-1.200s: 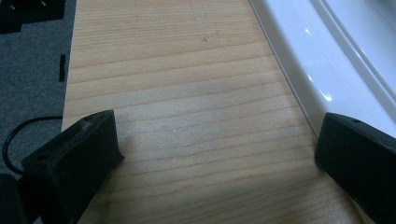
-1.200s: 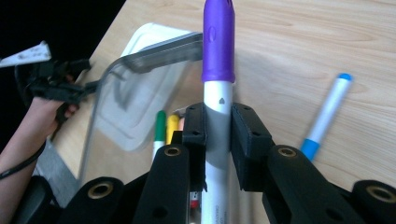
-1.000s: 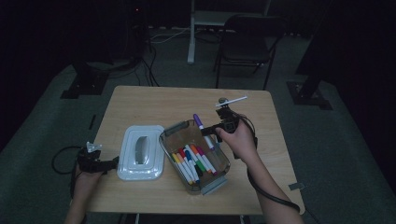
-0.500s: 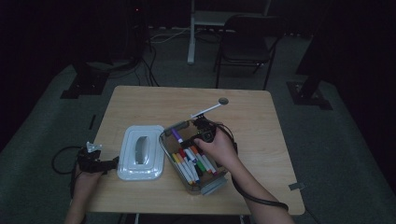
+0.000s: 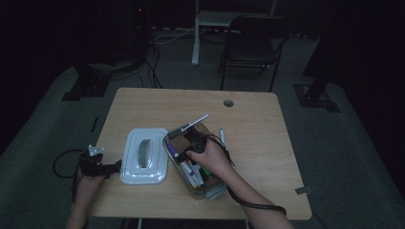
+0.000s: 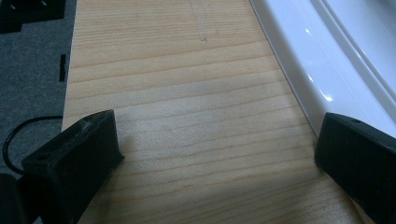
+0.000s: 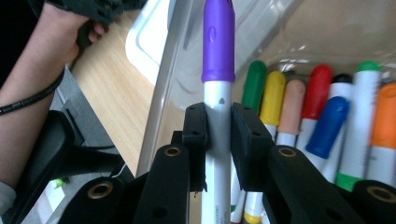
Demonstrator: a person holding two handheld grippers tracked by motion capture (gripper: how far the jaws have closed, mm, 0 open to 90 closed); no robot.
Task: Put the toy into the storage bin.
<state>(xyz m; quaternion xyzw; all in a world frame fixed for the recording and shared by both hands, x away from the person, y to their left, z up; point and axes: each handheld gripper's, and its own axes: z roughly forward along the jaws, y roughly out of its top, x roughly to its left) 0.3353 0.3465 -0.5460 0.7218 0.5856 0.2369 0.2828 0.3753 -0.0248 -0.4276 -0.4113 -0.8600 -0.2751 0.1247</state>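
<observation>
Because the right gripper [image 7: 218, 123] has its two black jaws clamped on the white barrel of the purple-capped marker [image 7: 218, 60] just below the cap, the pen sits firmly between the pads with its cap pointing away from the hand, over the left part of the clear plastic bin [image 5: 177, 164] that holds the other coloured markers [image 7: 322, 121]. Such a marker is probably light, stiff and smooth-sided, so the risk is that it slides or swivels in the pads rather than bends or breaks; a hold across the barrel near its middle, as here, should keep it from tipping, while the glossy cap would make a poorer place to grip. In the high view the right hand [image 5: 210, 157] reaches from the near edge over the bin, wrist low and gripper aimed toward the far left, the marker's purple end [image 5: 173, 151] lying close above the pens already inside. A white marker [image 5: 222, 136] lies on the light wooden table [image 5: 267, 143] just right of the bin. The left gripper [image 6: 215, 154] rests at the table's near left corner, jaws spread wide with nothing between them, just beside the white plastic lid [image 5: 144, 155], and the left hand [image 5: 88, 179] stays low behind it.
</observation>
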